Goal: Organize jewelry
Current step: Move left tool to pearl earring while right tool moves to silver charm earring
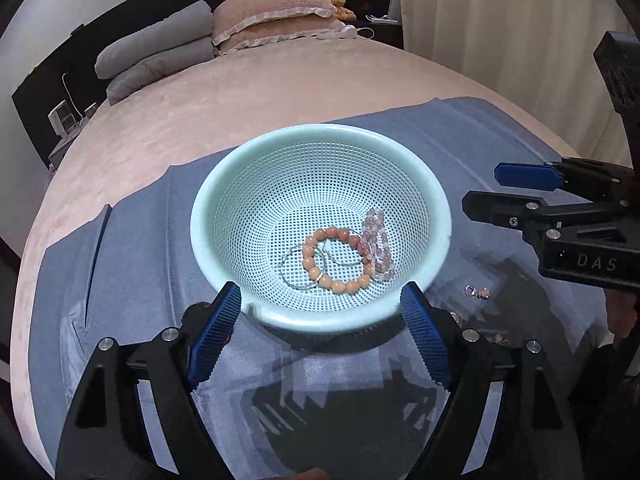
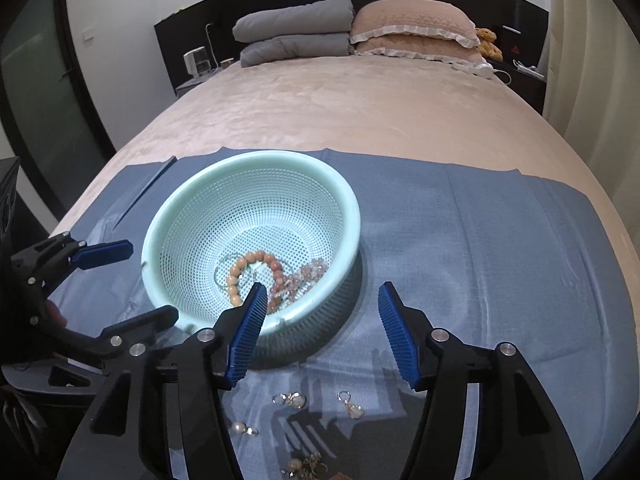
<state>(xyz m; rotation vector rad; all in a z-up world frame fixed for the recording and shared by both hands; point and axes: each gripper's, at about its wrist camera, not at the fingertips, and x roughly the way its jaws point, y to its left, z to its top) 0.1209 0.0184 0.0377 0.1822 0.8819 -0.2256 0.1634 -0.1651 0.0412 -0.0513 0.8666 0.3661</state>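
A pale green mesh basket [image 1: 224, 208] [image 2: 344, 208] stands on a blue cloth [image 1: 132, 280] [image 2: 480, 248] on the bed. In it lie an orange bead bracelet [image 1: 334, 285] [image 2: 236, 270], a pink crystal bracelet [image 1: 378, 248] [image 2: 310, 271] and thin silver hoops [image 1: 292, 266]. My left gripper [image 1: 322, 322] is open and empty, just short of the basket's near rim. My right gripper [image 2: 320, 334] [image 1: 480, 192] is open and empty, at the basket's right side. Small earrings [image 2: 352, 406] [image 1: 478, 292] lie on the cloth under the right gripper.
More loose earrings and a pearl piece [image 2: 240, 428] lie near the cloth's front edge [image 2: 306, 466]. Pillows [image 2: 412, 28] and folded grey quilts [image 2: 292, 32] sit at the bed's head. A curtain [image 1: 520, 40] hangs to the right.
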